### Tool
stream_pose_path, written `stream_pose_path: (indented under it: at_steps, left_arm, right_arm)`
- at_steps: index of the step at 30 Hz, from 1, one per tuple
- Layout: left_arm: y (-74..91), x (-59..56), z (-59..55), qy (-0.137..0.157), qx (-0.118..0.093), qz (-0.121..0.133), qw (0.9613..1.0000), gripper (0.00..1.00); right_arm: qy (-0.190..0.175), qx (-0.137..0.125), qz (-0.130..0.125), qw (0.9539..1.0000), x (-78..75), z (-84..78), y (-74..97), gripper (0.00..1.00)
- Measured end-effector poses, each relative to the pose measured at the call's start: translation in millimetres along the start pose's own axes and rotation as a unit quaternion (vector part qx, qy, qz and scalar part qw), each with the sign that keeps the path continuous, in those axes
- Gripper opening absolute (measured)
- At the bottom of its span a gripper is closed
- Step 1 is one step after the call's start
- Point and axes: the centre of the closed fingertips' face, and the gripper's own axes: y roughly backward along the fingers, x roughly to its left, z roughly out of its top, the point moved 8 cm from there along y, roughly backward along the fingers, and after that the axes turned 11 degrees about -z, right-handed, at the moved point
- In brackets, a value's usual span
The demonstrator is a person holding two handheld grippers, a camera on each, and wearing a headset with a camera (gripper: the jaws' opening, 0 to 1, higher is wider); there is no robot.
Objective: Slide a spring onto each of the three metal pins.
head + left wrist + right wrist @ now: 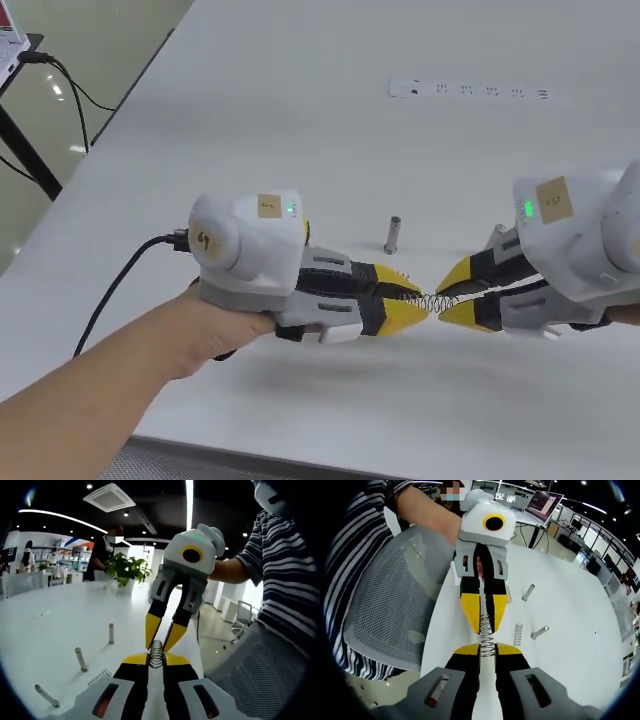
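Observation:
A thin metal spring (430,300) hangs level above the white table (300,120), stretched between the two gripper tips. My left gripper (418,306) is shut on one end of the spring (156,652); my right gripper (444,300) faces it tip to tip and pinches the other end (488,647). In the left gripper view, three metal pins rest on the table: one upright (111,633), one leaning (80,659), one lying flat (46,695). A loose spring (99,677) lies near them. One pin (392,235) stands just behind the grippers.
A white power strip (480,91) lies far back on the table. A black cable (110,295) trails from the left gripper over the left table edge. A mesh chair (395,605) and the person's striped sleeve (280,580) are close by the table's near edge.

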Motion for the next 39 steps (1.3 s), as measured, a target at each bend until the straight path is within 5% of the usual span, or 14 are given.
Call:
stream_pose_path:
  at_steps: [15,31,39]
  left_arm:
    - [1.7,0.8,-1.7,0.012,0.005,-0.009,0.9999,0.02]
    - [-0.9,3.5,-4.9,0.017,0.013,-0.025,0.9995,0.02]
    - [-2.3,4.7,-8.2,0.010,0.031,-0.027,0.9991,0.02]
  right_arm:
    - [-0.027,-0.010,-0.001,0.9996,3.4,-8.4,0.6,0.11]
    - [0.019,-0.023,-0.007,0.9995,2.9,-11.8,6.5,0.07]
    - [0.006,-0.044,-0.004,0.9990,-0.9,-5.8,12.1,0.07]
